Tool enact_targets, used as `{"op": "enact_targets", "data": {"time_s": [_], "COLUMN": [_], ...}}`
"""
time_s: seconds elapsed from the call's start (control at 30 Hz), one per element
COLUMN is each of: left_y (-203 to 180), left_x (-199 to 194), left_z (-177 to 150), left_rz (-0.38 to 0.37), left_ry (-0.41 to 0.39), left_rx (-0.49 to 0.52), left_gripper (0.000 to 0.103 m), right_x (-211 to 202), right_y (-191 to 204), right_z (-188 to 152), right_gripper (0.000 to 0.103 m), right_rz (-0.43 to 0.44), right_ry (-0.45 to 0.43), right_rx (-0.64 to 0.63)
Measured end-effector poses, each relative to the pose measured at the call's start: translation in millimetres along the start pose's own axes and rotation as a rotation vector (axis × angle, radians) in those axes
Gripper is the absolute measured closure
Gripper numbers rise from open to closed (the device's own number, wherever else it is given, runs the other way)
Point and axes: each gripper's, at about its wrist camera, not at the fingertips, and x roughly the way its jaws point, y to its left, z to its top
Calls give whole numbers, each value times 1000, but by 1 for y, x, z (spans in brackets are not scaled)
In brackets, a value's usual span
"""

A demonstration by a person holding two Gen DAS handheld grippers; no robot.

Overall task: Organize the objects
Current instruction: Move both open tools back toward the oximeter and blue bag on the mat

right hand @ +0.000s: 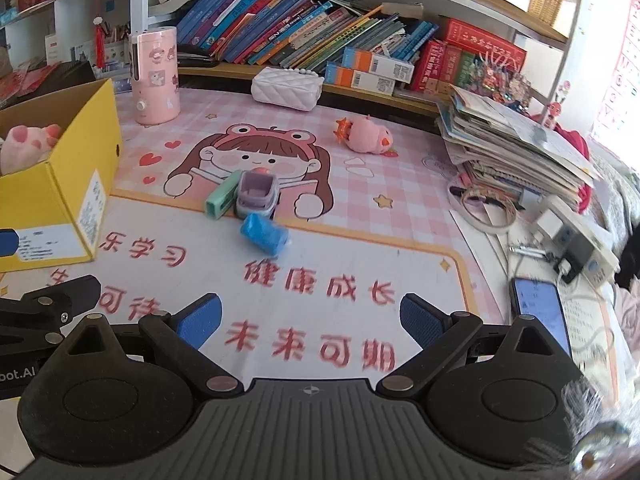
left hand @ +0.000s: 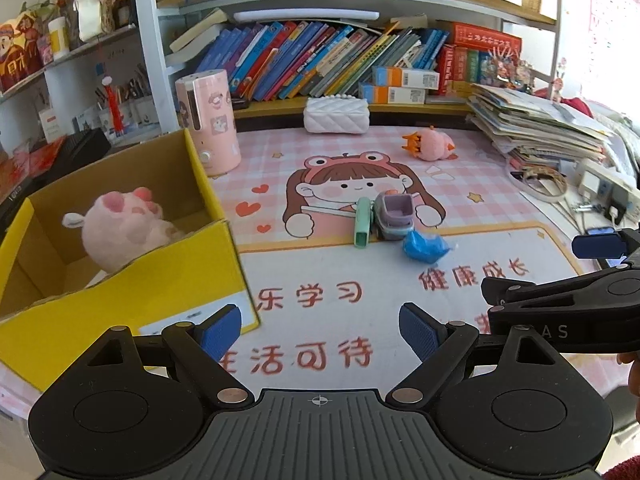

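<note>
A yellow cardboard box stands at the left of the desk mat with a pink plush inside. On the mat's middle lie a mint green case, a grey-purple toy truck and a blue wrapped bundle. A pink plush chick lies farther back. My left gripper is open and empty, near the box's front corner. My right gripper is open and empty, short of the blue bundle.
A pink cylindrical appliance and a white quilted purse stand at the back below shelves of books. A stack of papers, tape rolls, a power strip and a phone crowd the right side.
</note>
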Motion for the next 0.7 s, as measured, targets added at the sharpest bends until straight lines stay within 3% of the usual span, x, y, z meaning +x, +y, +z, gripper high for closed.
{"op": "enact_targets", "data": {"time_s": [0.23,0.4,0.7], "left_y": [-11,-18,-27], "left_x": [22,38,55], "left_z": [16,19,20], "left_rz": [40,52,74], "left_ry": [19,82,146], "left_rx": [-21,-8,-12], "left_gripper": [15,15,15], "right_x": [29,49,86], "right_y": [-15,-18,-9], "right_z": [19,32,50], "right_gripper": [12,30,42], "right_rz": [64,140,271], "right_ry": [13,35,87], "right_rx": [-29,-52,-166]}}
